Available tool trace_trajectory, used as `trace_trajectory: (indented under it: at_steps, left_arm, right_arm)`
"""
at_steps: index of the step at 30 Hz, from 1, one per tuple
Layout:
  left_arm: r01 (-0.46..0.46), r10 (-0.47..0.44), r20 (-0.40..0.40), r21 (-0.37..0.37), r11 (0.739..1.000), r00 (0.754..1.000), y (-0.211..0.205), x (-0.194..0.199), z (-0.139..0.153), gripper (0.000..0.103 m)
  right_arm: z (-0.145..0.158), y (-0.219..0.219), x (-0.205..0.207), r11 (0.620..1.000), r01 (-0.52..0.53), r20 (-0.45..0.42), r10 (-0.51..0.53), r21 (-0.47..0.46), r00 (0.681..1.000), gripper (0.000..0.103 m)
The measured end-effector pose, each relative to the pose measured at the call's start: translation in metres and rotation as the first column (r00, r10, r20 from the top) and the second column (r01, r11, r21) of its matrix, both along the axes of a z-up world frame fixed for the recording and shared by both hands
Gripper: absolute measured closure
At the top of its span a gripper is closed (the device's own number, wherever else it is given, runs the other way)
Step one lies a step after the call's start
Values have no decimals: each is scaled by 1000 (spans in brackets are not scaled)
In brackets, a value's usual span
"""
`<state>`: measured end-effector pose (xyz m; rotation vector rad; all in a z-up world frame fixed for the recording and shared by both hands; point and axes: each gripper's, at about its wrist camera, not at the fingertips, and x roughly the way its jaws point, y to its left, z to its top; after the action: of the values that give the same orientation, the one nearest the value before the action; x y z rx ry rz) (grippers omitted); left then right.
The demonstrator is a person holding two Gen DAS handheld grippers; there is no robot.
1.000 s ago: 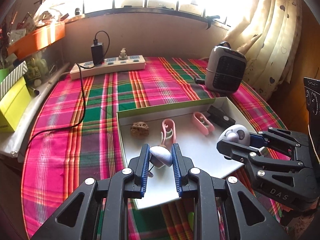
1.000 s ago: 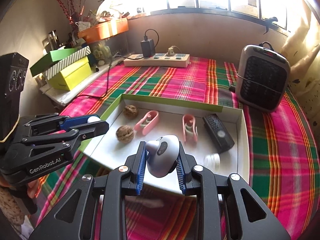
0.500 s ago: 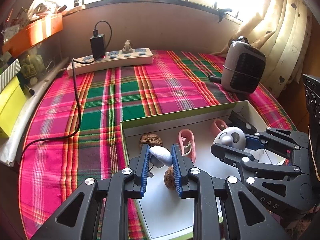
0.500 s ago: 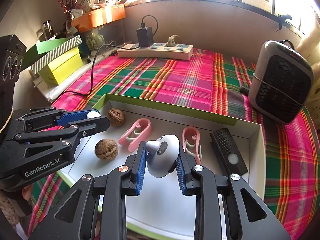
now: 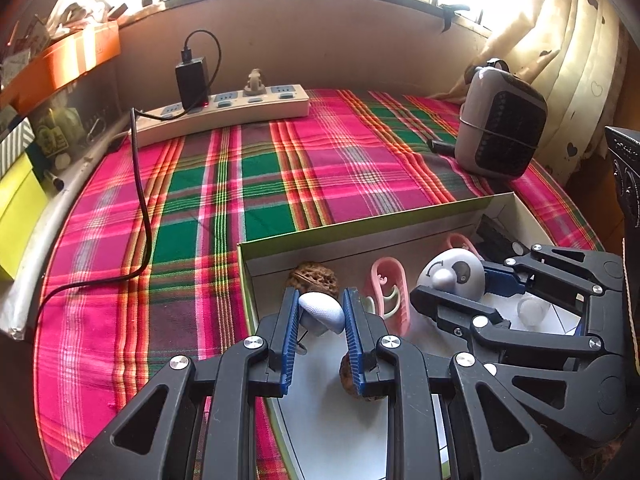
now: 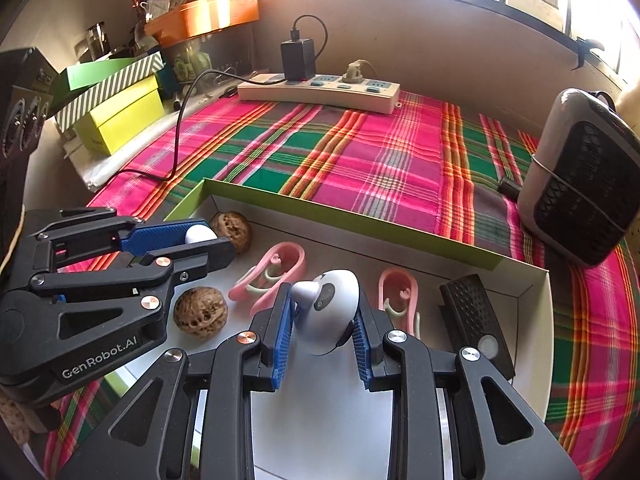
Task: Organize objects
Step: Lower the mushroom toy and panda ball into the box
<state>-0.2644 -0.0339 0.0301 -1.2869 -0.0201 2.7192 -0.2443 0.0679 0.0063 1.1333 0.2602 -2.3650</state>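
Note:
A shallow white box with a green rim (image 5: 360, 224) (image 6: 344, 216) lies on the plaid cloth. In it are two walnuts (image 6: 200, 316) (image 6: 236, 232), two pink clips (image 6: 276, 270) (image 6: 398, 292) and a black remote (image 6: 472, 320). My left gripper (image 5: 320, 314) is shut on a small white rounded piece (image 5: 322, 312), over the box's left end near a walnut (image 5: 314, 276). My right gripper (image 6: 322, 316) is shut on a white round toy with grey spots (image 6: 332, 300), held above the middle of the box. Each gripper shows in the other's view, left gripper (image 6: 208, 240), right gripper (image 5: 460, 288).
A white power strip (image 5: 224, 110) (image 6: 320, 90) with a black charger and its cable (image 5: 142, 200) lies at the back. A grey heater (image 5: 500, 136) (image 6: 584, 176) stands at the right. Yellow and green boxes (image 6: 116, 108) are stacked at the left edge, under an orange tray (image 6: 204, 16).
Both grippers have moved forward over the box with their objects still held. The box's contents now lie directly under and between the fingers.

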Motion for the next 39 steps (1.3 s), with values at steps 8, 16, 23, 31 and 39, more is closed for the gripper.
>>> trace_trajectory:
  at_steps: [8, 16, 23, 31, 39]
  left_arm:
    - [2, -2, 0, -3, 1000, 1000, 0, 0, 0, 83]
    - [3, -3, 4, -10, 1000, 1000, 2, -2, -1, 82]
    - [2, -2, 4, -10, 1000, 1000, 2, -1, -1, 82]
    - [-6, 6, 4, -6, 1000, 1000, -1, 1, 0, 82]
    - [-8, 8, 0, -2, 1000, 1000, -2, 5, 2, 80]
  right_arm:
    - [-2, -3, -2, 1000, -11, -5, 11, 1, 1000, 74]
    - [-2, -4, -3, 1000, -12, -5, 12, 3, 1000, 74]
    - [-2, -4, -2, 1000, -11, -5, 11, 3, 1000, 74]
    - [-1, -3, -1, 1000, 1, -19, 0, 7, 1000, 67]
    - [2, 0, 1, 1000, 18, -25, -18, 1, 1000, 62]
